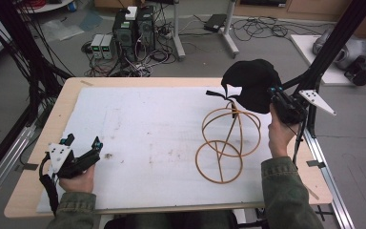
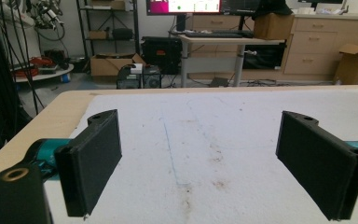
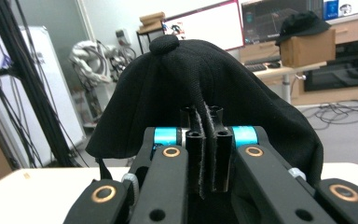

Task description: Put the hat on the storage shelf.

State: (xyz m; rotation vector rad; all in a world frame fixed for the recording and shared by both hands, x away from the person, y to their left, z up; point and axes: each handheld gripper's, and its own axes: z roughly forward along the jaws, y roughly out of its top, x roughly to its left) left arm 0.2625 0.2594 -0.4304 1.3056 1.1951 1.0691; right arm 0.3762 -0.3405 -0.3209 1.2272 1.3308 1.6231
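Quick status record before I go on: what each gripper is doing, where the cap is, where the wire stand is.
right gripper: shut on black cap, fabric pinched between the jaws
black cap: held in the air above the stand's top
wire stand: upright on the white mat, right half
left gripper: open, nothing between the jaws, low over the mat's left side
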